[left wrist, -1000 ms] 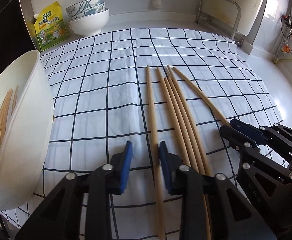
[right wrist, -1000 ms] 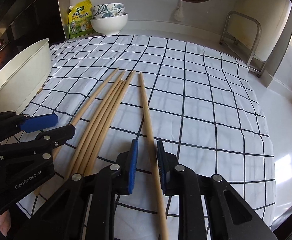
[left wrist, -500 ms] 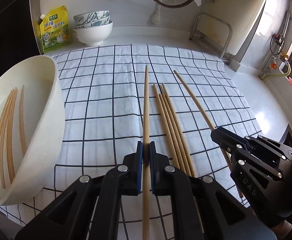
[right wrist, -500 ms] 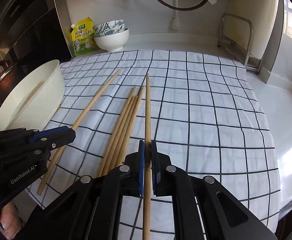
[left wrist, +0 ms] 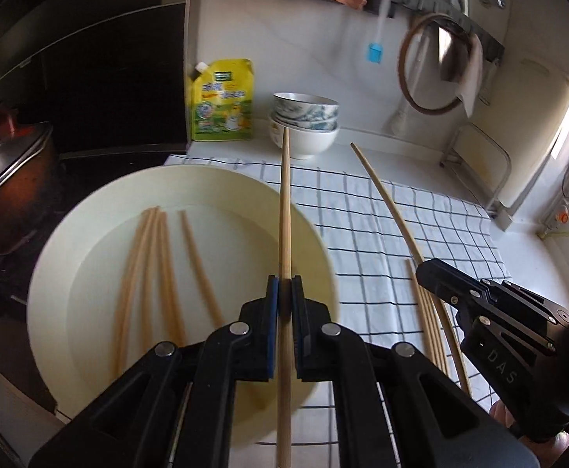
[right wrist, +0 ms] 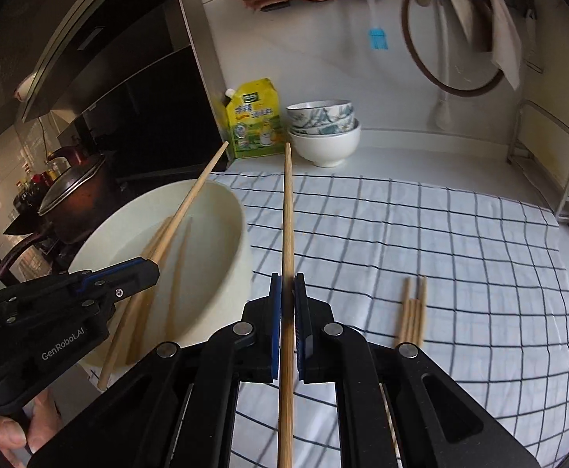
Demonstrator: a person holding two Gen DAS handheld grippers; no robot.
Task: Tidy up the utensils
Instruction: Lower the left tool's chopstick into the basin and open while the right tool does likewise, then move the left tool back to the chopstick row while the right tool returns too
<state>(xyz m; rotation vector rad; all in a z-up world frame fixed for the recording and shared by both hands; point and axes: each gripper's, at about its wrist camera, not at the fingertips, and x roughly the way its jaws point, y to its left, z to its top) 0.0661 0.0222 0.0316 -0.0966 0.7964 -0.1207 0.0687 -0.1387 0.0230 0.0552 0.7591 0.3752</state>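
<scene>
My left gripper [left wrist: 284,284] is shut on a wooden chopstick [left wrist: 285,210] and holds it above the cream bowl [left wrist: 70,249], which has several chopsticks [left wrist: 148,265] lying inside. My right gripper [right wrist: 287,280] is shut on another chopstick [right wrist: 287,218], held in the air beside the bowl [right wrist: 222,210], over the checked cloth [right wrist: 440,241]. Three chopsticks [right wrist: 411,316] still lie on the cloth. In the right wrist view the left gripper [right wrist: 144,269] holds its chopstick [right wrist: 191,199] over the bowl. In the left wrist view the right gripper [left wrist: 432,269] holds its chopstick [left wrist: 386,199].
A yellow pouch [left wrist: 222,101] and stacked bowls [left wrist: 304,124] stand at the back by the wall. A dark pot with a lid [right wrist: 73,187] sits on the stove left of the cream bowl. A metal rack [right wrist: 550,163] stands at the right.
Both grippers closed on a chopstick each on the cloth, lifted them and swung left and up toward the cream bowl. Fewer chopsticks lie on the cloth.
</scene>
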